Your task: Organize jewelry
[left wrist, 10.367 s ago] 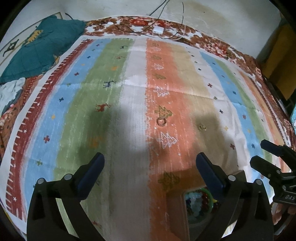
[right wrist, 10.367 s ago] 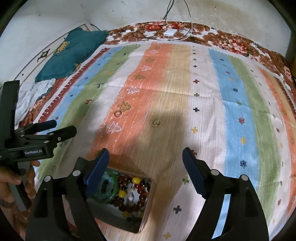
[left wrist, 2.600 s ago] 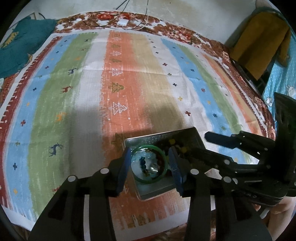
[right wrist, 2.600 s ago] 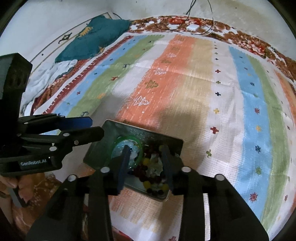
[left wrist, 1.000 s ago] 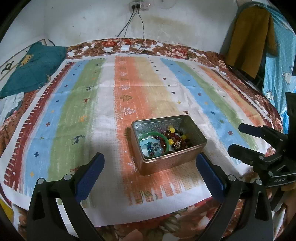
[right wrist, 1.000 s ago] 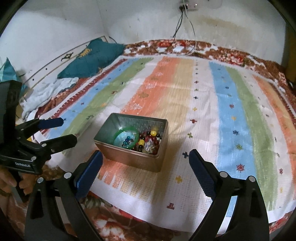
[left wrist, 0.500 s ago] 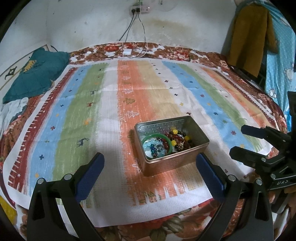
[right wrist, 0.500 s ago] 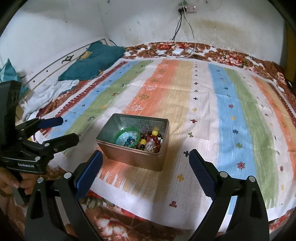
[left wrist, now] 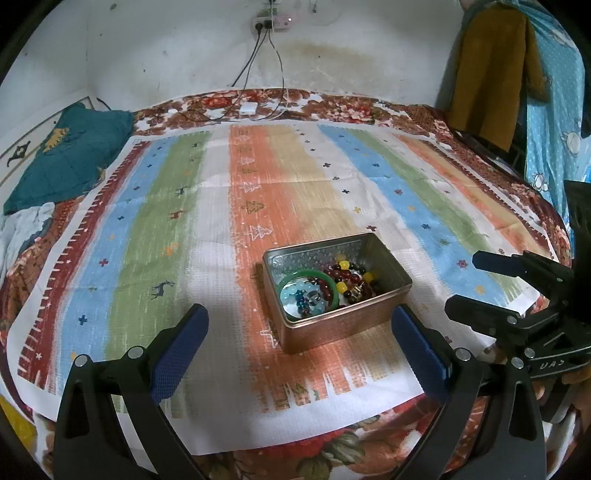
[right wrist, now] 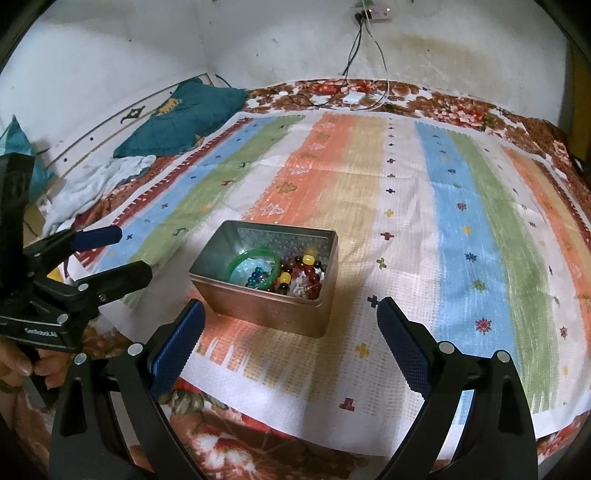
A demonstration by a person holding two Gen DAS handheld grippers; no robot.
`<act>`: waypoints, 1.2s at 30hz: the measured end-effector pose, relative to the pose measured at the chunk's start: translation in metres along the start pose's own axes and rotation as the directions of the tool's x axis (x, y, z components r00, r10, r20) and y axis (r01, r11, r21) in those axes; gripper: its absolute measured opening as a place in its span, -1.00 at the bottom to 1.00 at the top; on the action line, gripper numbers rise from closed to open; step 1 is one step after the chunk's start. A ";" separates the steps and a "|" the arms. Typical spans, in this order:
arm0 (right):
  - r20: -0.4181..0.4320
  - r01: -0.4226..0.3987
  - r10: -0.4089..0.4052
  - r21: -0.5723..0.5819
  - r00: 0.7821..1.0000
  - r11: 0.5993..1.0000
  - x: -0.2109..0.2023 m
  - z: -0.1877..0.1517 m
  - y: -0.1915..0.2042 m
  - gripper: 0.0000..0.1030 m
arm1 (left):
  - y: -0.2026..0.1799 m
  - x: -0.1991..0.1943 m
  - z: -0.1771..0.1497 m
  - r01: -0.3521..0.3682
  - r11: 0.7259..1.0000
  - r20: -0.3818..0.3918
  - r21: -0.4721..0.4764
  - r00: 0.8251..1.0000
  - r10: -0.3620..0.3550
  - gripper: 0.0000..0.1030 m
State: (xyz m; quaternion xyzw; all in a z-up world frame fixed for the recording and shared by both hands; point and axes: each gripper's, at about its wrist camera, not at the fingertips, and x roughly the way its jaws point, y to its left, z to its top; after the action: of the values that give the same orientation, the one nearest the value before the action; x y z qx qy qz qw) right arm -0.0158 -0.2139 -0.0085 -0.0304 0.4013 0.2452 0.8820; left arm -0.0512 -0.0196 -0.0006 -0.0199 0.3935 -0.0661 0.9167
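A metal tin (left wrist: pixel 341 325) stands on the striped cloth (left wrist: pixel 147 236) near its front edge; it also shows in the right wrist view (right wrist: pixel 266 314). Inside lie a green bangle (left wrist: pixel 295 278), blue beads (left wrist: pixel 301 297) and red and yellow bead bracelets (left wrist: pixel 351 277). The bangle (right wrist: pixel 238 260) and the beads (right wrist: pixel 303 275) show in the right wrist view too. My left gripper (left wrist: pixel 299 332) is open and empty, held back from the tin. My right gripper (right wrist: pixel 290 325) is open and empty, also back from the tin. Each gripper shows in the other's view, the right one (left wrist: pixel 480 284) and the left one (right wrist: pixel 118 254).
A teal pillow (left wrist: pixel 62 162) and white clothes (right wrist: pixel 96 184) lie at the left of the bed. A white charger with cables (left wrist: pixel 248 109) lies at the far edge under a wall socket (left wrist: pixel 271 24). Yellow and blue fabrics (left wrist: pixel 491 70) hang at the right.
Both grippers, shut down in the tin 2.6 s ago, have opened and drawn back and up from it. The loose ring seen on the cloth 10.4 s ago is gone from the cloth.
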 end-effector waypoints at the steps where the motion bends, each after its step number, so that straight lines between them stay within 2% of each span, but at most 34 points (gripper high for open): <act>1: 0.000 0.000 0.000 0.000 1.000 1.000 0.000 0.000 0.000 0.84 | 0.000 0.000 0.000 0.000 1.000 0.001 -0.002 1.000 0.000 0.89; 36: -0.030 0.007 -0.007 0.000 1.000 1.000 0.007 -0.004 0.001 0.84 | 0.001 0.000 0.000 -0.009 1.000 -0.004 0.012 1.000 0.009 0.89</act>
State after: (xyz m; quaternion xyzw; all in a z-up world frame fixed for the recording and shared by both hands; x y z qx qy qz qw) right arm -0.0146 -0.2114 -0.0163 -0.0354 0.4143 0.2415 0.8768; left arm -0.0516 -0.0191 -0.0007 -0.0125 0.3950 -0.0642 0.9163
